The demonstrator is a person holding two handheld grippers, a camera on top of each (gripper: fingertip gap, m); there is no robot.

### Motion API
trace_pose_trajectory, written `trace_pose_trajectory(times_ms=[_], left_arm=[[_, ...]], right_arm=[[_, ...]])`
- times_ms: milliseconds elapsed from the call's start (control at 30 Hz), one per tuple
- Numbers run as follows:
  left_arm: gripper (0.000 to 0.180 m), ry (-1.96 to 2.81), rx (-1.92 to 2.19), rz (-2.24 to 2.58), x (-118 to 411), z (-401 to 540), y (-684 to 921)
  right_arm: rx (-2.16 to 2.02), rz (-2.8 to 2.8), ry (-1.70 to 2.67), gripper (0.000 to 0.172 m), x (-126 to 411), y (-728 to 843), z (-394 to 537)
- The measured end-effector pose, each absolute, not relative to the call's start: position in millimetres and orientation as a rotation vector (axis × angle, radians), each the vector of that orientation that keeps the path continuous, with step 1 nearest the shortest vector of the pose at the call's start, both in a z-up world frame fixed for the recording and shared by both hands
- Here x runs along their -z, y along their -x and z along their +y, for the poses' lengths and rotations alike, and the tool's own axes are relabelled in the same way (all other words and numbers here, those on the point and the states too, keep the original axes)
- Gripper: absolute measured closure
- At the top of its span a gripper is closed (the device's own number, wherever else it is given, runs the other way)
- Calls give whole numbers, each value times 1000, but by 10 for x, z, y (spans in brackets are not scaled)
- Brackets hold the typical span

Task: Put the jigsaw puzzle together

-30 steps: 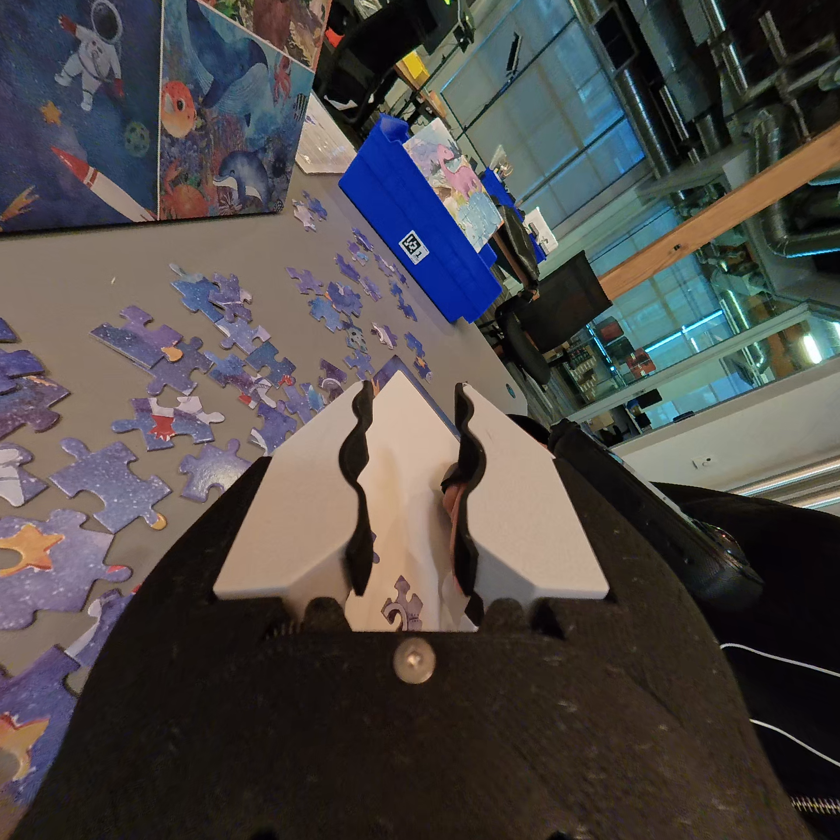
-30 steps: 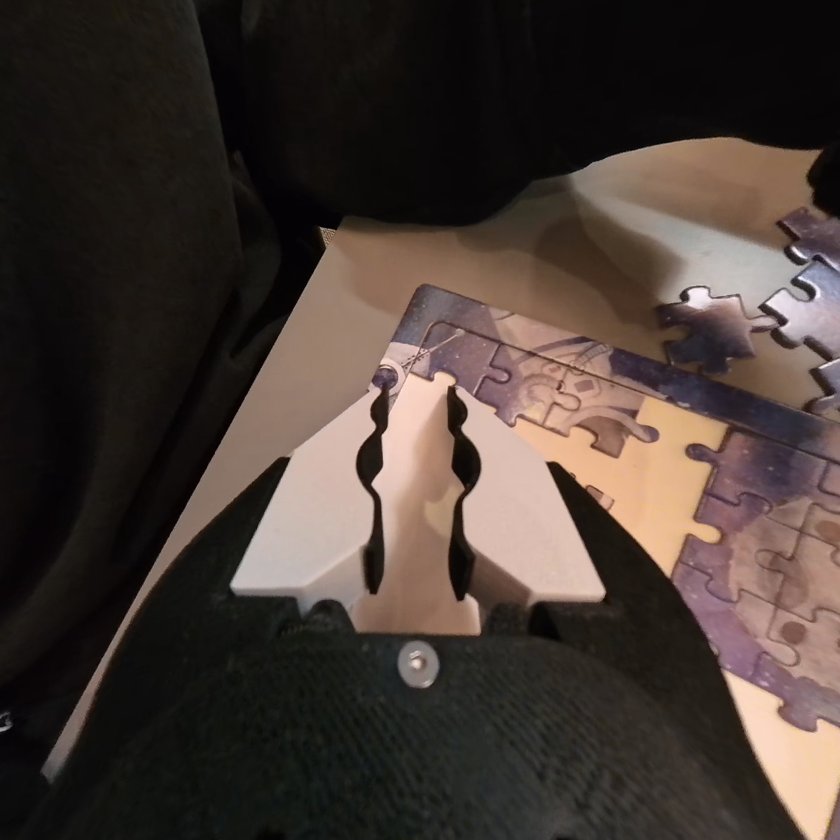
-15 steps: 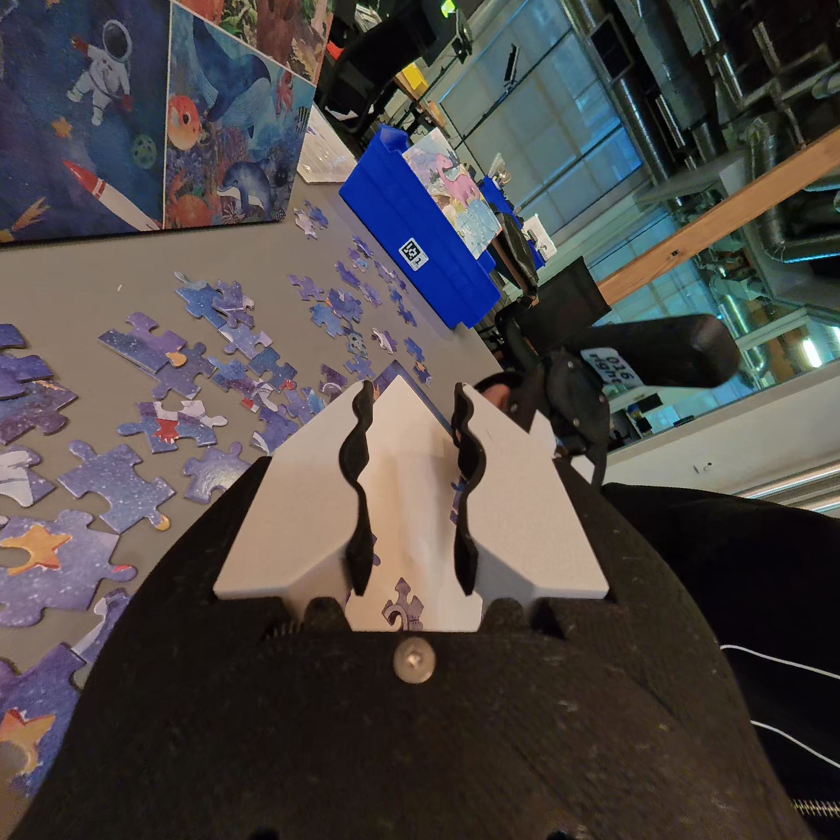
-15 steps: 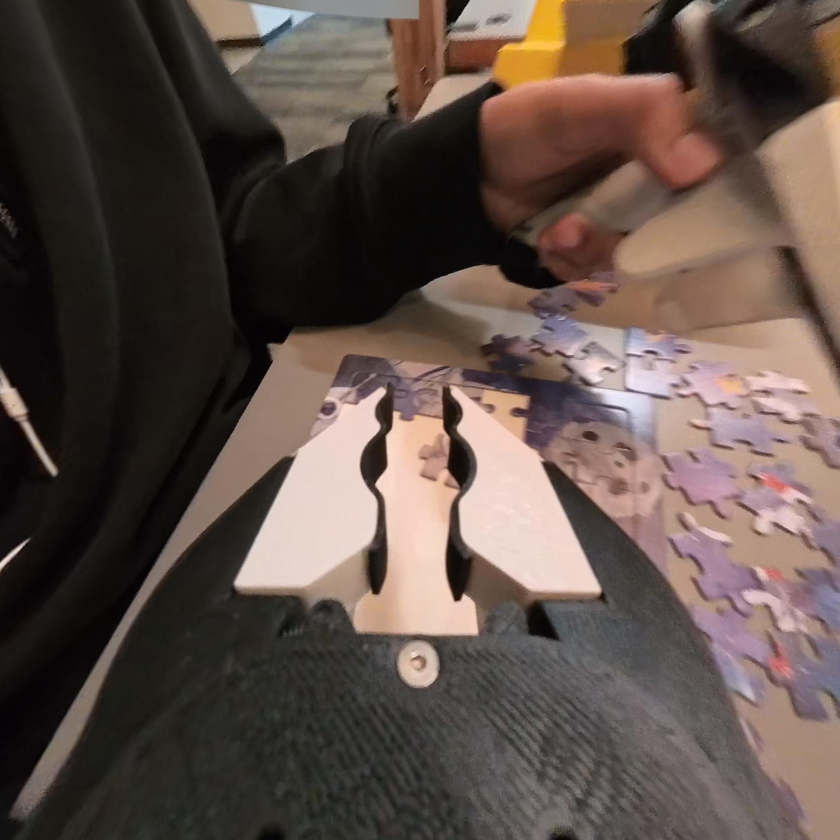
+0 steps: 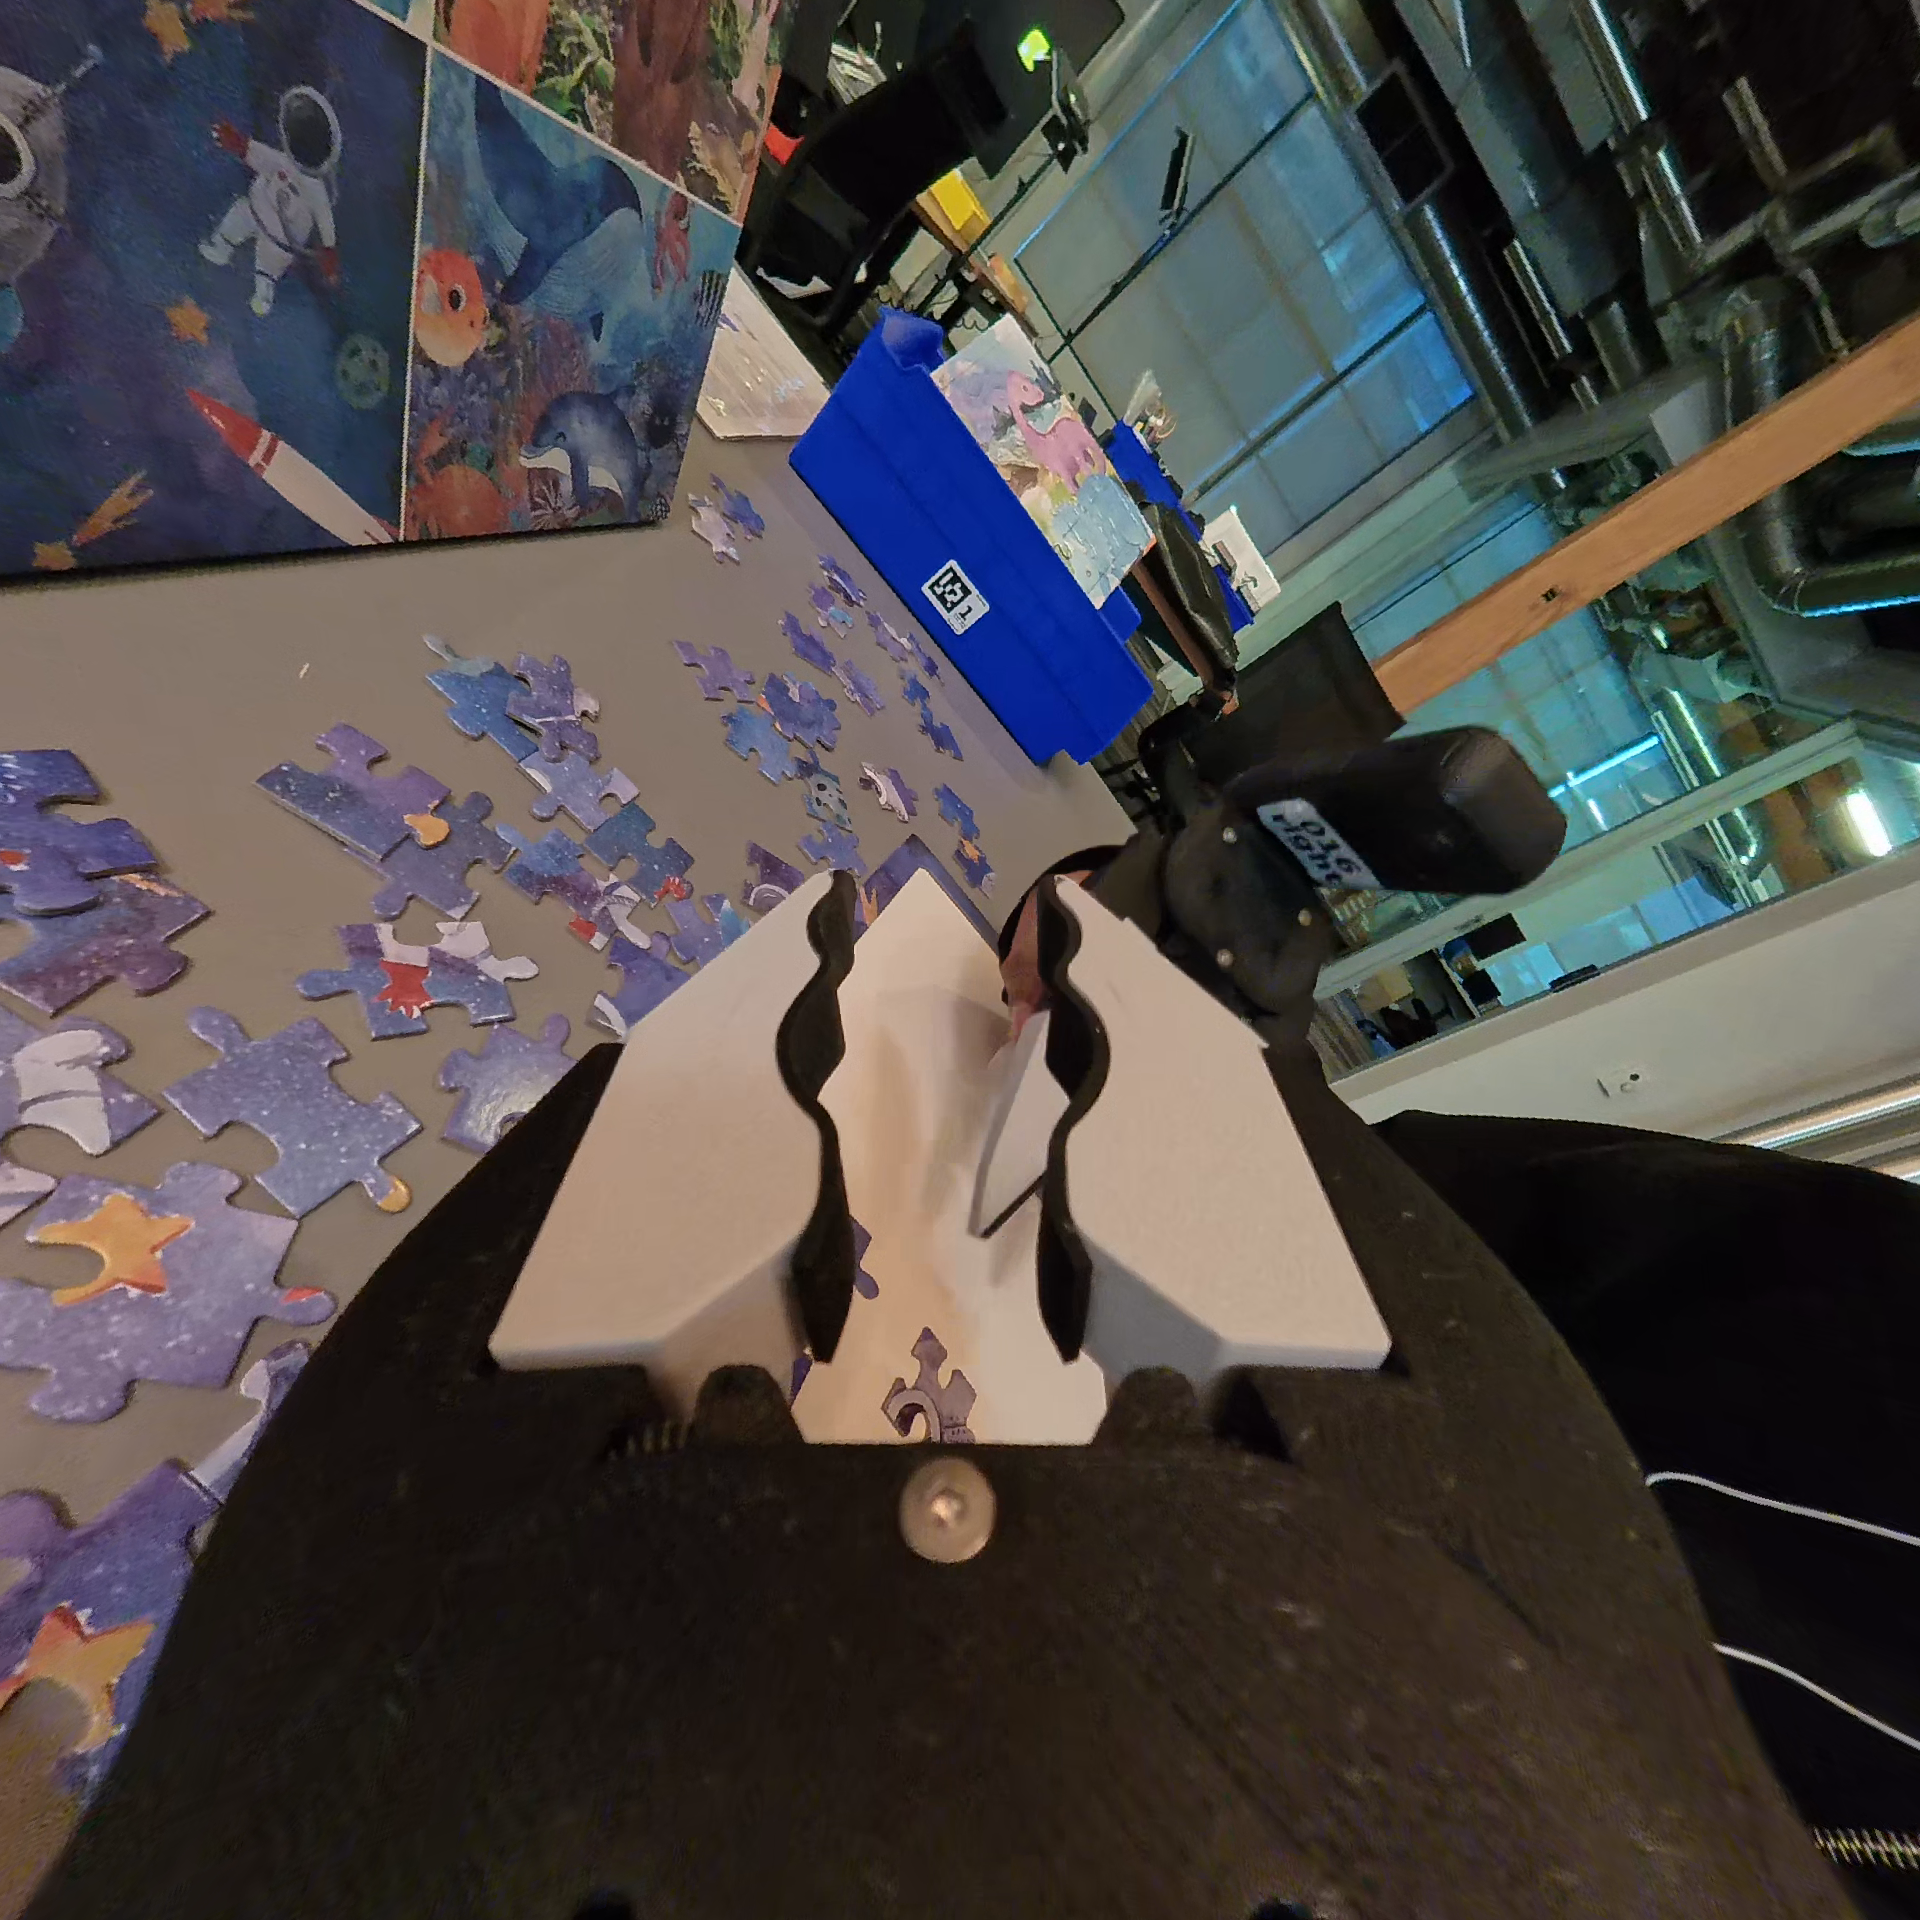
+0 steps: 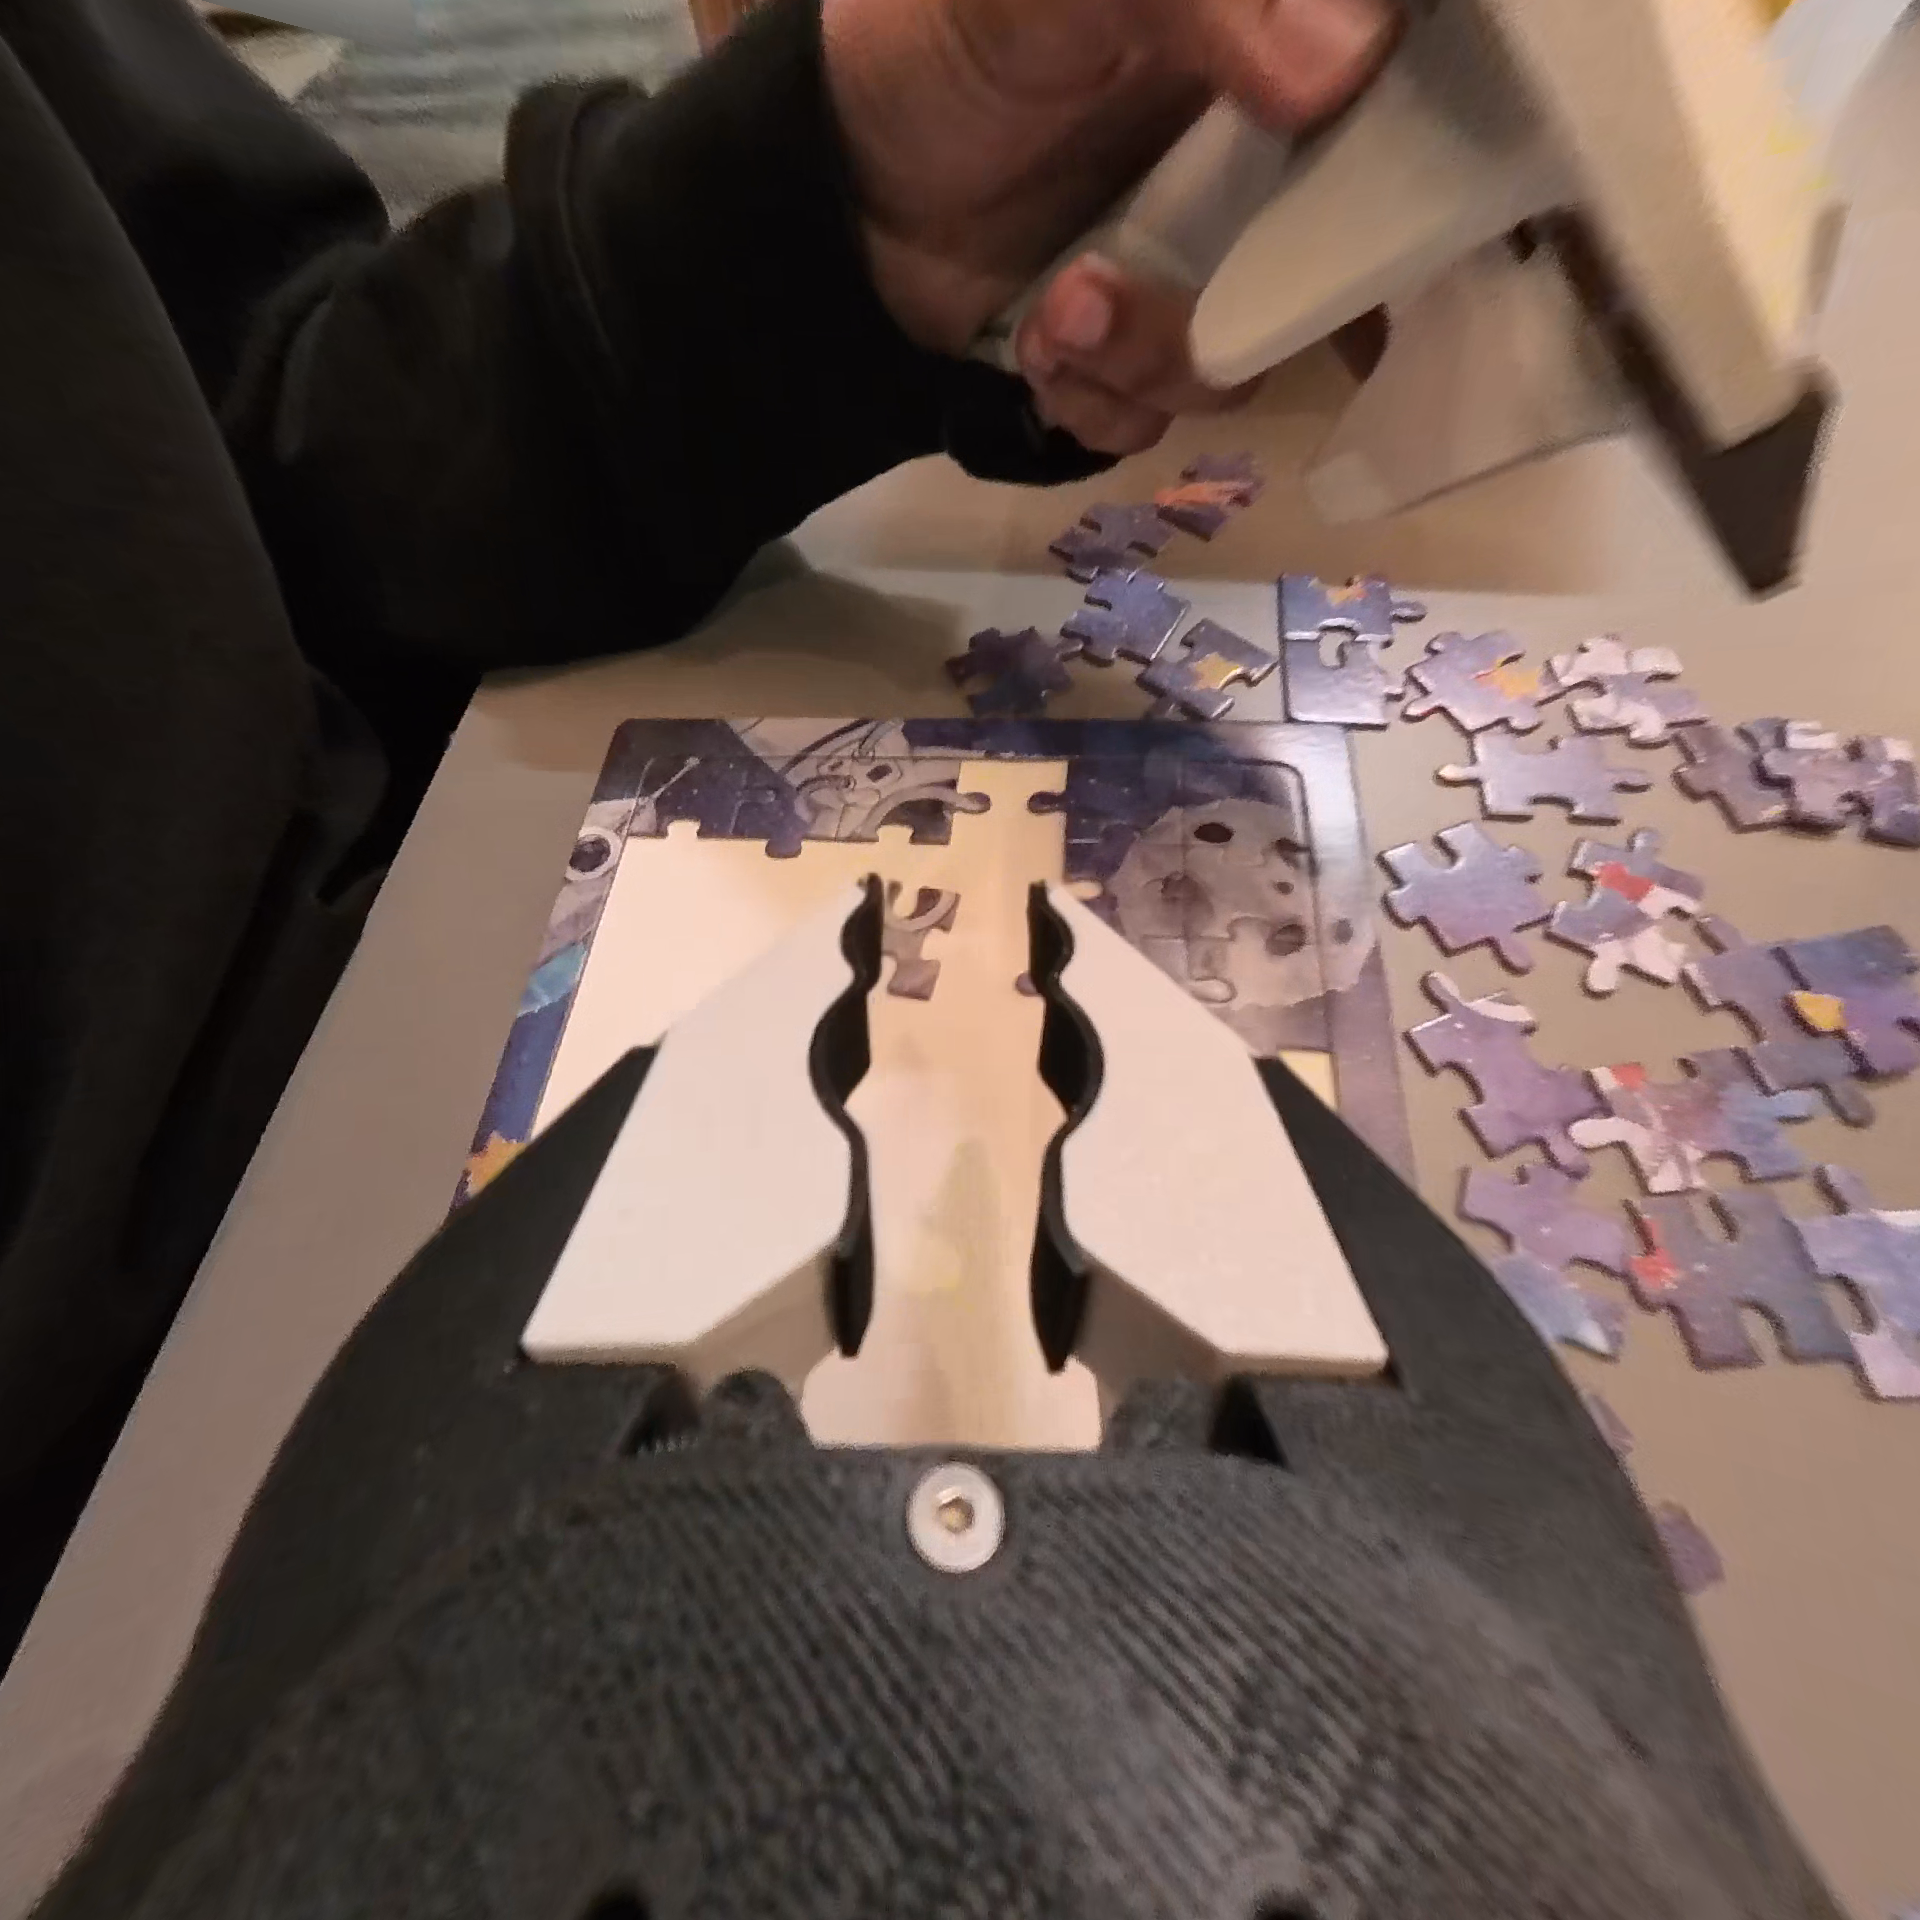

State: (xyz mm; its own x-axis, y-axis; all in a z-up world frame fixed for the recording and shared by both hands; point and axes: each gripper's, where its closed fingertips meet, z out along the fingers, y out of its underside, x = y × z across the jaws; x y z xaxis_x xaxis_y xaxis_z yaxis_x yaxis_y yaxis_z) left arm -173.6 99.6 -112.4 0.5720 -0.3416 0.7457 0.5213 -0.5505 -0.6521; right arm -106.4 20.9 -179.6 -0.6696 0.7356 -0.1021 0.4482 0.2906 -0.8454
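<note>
The blue space-themed cardboard jigsaw puzzle frame point(image 6: 1143, 743) lies at the near left corner of the grey counter point(image 6: 540, 707). Only its far row and right side are filled. The middle is bare, with one grey loose piece point(image 6: 914, 940) lying in it, and many scattered blue pieces point(image 6: 1486, 904) lie to the right. The right tongs point(image 6: 951, 894) hover partly open over the bare base, gripping nothing. The left tongs point(image 5: 945, 894) are likewise parted and empty.

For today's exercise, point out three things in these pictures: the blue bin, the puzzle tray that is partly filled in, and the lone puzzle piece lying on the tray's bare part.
blue bin point(image 5: 966, 582): left wrist view, on its long side wall.
puzzle tray point(image 6: 717, 904): right wrist view, on its bare pale floor.
lone puzzle piece point(image 6: 914, 940): right wrist view, on its middle, just ahead of the fingertips.
</note>
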Motion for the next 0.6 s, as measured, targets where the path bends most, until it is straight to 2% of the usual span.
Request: trace_pose_trajectory(times_ms=[267, 600], left_arm=[[147, 1841, 1120, -151, 1131, 1001, 1744], [147, 1843, 1120, -151, 1135, 1001, 1740]], right_arm=[[-1206, -2441, 1079, 133, 2148, 1048, -78], [-1090, -2473, 1065, 134, 2249, 1062, -92]])
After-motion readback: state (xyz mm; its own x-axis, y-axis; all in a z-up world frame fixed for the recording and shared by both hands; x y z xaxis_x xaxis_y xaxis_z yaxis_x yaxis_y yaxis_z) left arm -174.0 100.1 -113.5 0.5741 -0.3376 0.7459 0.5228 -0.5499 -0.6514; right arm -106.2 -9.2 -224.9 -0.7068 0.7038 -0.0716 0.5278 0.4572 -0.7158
